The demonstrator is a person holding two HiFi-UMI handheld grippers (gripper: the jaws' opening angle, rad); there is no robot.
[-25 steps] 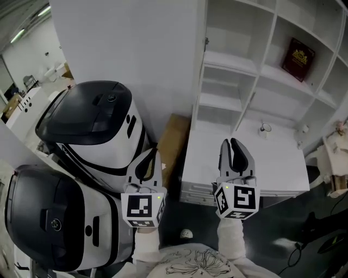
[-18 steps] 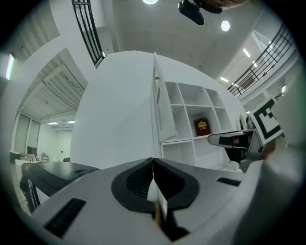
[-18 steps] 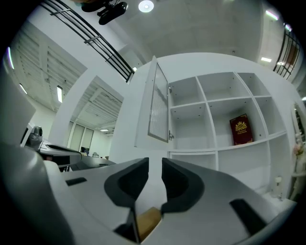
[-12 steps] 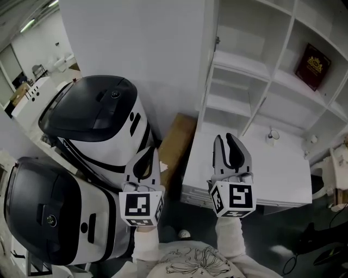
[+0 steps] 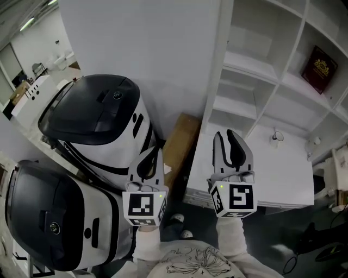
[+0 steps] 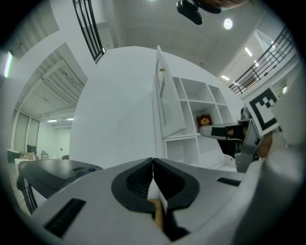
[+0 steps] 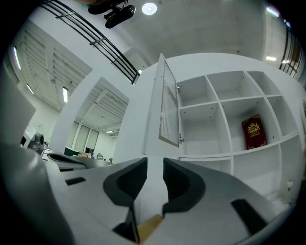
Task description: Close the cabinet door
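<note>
The white panelled cabinet door (image 7: pixel 168 107) stands ajar at the upper centre of the right gripper view. The left gripper (image 5: pixel 154 152) is pressed together; the right gripper (image 5: pixel 226 136) is slightly spread, holding nothing.

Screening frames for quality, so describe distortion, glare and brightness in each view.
Head view: dim, mildly wide-angle, cabinet shelves splaying. Left gripper view: heavy fisheye, black corners, ceiling lamp glaring. Right gripper view: same fisheye, round lamp glaring at top, cabinet door bowed.
</note>
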